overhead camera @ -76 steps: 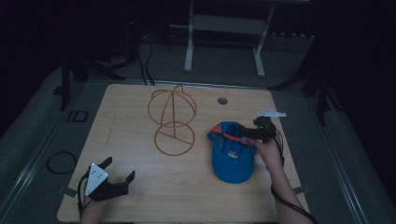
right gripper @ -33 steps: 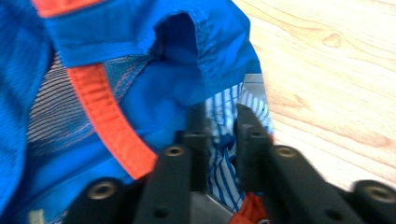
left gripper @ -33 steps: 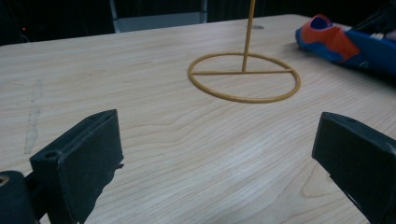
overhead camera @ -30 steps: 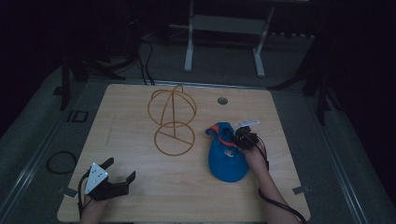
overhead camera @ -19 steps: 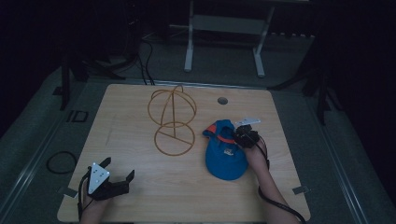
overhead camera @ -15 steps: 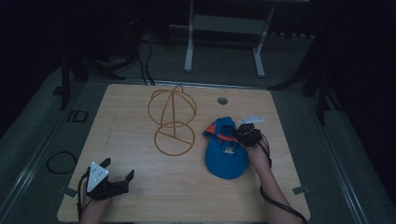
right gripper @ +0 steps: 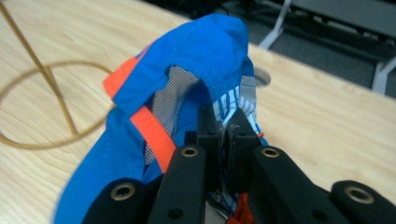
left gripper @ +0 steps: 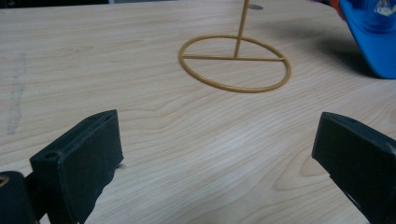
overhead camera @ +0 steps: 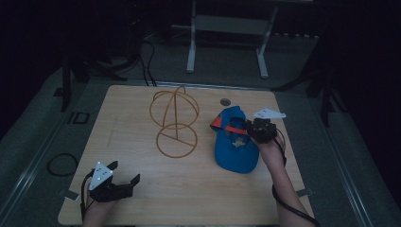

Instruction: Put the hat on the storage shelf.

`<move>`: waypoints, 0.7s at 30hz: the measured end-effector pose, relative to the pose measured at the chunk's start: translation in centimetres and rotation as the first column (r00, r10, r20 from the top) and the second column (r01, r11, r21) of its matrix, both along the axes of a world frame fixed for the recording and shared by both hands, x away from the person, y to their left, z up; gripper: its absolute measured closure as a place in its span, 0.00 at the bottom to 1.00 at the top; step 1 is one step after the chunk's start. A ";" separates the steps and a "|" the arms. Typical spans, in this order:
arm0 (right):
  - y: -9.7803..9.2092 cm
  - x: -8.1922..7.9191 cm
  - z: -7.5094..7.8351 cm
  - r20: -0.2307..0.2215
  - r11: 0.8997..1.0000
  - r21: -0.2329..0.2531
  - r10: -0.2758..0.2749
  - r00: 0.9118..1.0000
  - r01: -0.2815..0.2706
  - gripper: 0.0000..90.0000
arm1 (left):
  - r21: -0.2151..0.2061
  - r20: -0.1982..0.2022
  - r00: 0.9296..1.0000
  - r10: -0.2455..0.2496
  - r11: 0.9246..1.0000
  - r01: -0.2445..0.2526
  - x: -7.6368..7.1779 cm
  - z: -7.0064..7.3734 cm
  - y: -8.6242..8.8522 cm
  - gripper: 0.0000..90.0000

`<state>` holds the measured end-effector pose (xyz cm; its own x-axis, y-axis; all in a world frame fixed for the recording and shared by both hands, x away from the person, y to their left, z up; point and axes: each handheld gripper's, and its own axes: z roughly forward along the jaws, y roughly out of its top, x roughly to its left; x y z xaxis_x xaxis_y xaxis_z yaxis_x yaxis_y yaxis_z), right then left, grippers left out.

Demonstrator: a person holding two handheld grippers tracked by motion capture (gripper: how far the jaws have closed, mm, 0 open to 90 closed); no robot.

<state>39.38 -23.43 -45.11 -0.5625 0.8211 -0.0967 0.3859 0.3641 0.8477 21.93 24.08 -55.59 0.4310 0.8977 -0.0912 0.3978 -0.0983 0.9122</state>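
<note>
Pinching the blue cap (overhead camera: 234, 142) by its back edge, the right gripper (overhead camera: 259, 130) has its jaws pressed together on a fold of fabric, and in the right gripper view you can see them closed tight on the striped lining near the orange strap (right gripper: 154, 133). The cap (right gripper: 187, 93) is partly lifted there, its back end tipped up off the wood, while the brim end seems to rest on the table (overhead camera: 142, 189) toward the near right.

Over on the near left, the left gripper (overhead camera: 111, 184) sits low by the table edge with its jaws spread wide apart, nothing between them; in the left gripper view just bare wood lies ahead of it, with the ring base of the wire stand (left gripper: 236, 63) beyond.

That wire stand (overhead camera: 175, 123), a gold frame with a rounded top, stands upright in the middle of the table, just left of the cap and apart from it. Its top is bare.

So by my reading, the grab is done and the lift is barely under way. What is left looks like the main part: raising the cap clear, carrying it left over the frame, and settling it down on the rounded top. The left gripper has no part in it yet, and may be needed to steady the stand, which looks light.
</note>
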 end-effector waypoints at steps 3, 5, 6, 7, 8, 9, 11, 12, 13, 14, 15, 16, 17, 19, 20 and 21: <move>-0.4 -0.9 1.8 0.033 0.999 0.024 0.022 0.999 -0.023 0.97 | -0.053 -0.026 0.999 -0.023 0.998 0.021 0.2 1.0 -0.1 0.02; -0.3 -1.4 2.6 0.051 0.999 0.018 0.033 0.998 -0.033 0.97 | -0.050 -0.023 0.999 -0.025 0.998 0.024 0.4 1.7 -0.3 0.02; -0.3 -1.6 2.9 0.060 0.999 0.015 0.036 0.998 -0.037 0.97 | -0.045 -0.015 0.999 -0.032 0.999 0.031 0.5 2.1 -0.4 0.02; -0.3 -1.9 3.2 0.066 0.999 0.014 0.042 0.997 -0.043 0.97 | -0.037 -0.007 0.999 -0.036 0.999 0.036 0.5 2.5 -0.5 0.02; -0.3 -1.9 3.2 0.066 0.999 0.014 0.042 0.997 -0.043 0.97 | -0.037 -0.007 0.999 -0.036 0.999 0.036 0.5 2.5 -0.5 0.02; -0.2 -2.5 3.8 0.081 0.998 0.016 0.053 0.995 -0.054 0.97 | -0.041 0.003 0.999 -0.051 0.998 0.051 0.7 3.3 -0.7 0.02; -0.2 -2.6 4.0 0.087 0.998 0.017 0.055 0.995 -0.057 0.97 | -0.033 0.009 0.998 -0.055 0.998 0.055 0.9 3.8 -0.9 0.02; -0.1 -2.9 4.3 0.092 0.998 0.013 0.054 0.994 -0.055 0.97 | -0.016 0.021 0.997 -0.076 0.997 0.076 1.2 4.8 -1.3 0.02; -0.2 -3.2 4.8 0.106 0.998 0.028 0.055 0.993 -0.058 0.97 | -0.002 0.029 0.996 -0.086 0.996 0.086 1.3 5.5 -1.6 0.02; -0.3 -3.4 5.0 0.113 0.998 0.029 0.056 0.992 -0.060 0.97 | 0.015 0.037 0.994 -0.099 0.995 0.099 1.5 6.1 -1.9 0.02; -0.3 -3.6 5.3 0.117 0.998 0.033 0.056 0.992 -0.060 0.97 | 0.026 0.047 0.992 -0.119 0.993 0.118 1.7 6.8 -2.2 0.02; -0.4 -3.8 5.4 0.125 0.997 0.035 0.064 0.990 -0.068 0.97 | 0.027 0.055 0.990 -0.133 0.991 0.131 1.9 7.4 -2.4 0.02; -0.4 -4.0 5.6 0.130 0.997 0.031 0.071 0.989 -0.076 0.97 | 0.026 0.057 0.987 -0.148 0.989 0.147 2.2 8.0 -2.6 0.02; -0.4 -4.3 5.7 0.132 0.996 0.037 0.081 0.988 -0.087 0.97 | 0.031 0.066 0.983 -0.172 0.985 0.170 2.7 9.1 -3.1 0.03; -0.4 -4.5 5.8 0.130 0.995 0.041 0.088 0.988 -0.094 0.97 | 0.033 0.067 0.981 -0.181 0.983 0.179 2.9 9.6 -3.3 0.06; -0.4 -4.7 5.8 0.132 0.995 0.041 0.086 0.988 -0.092 0.97 | 0.032 0.070 0.979 -0.191 0.981 0.189 3.2 10.1 -3.7 0.06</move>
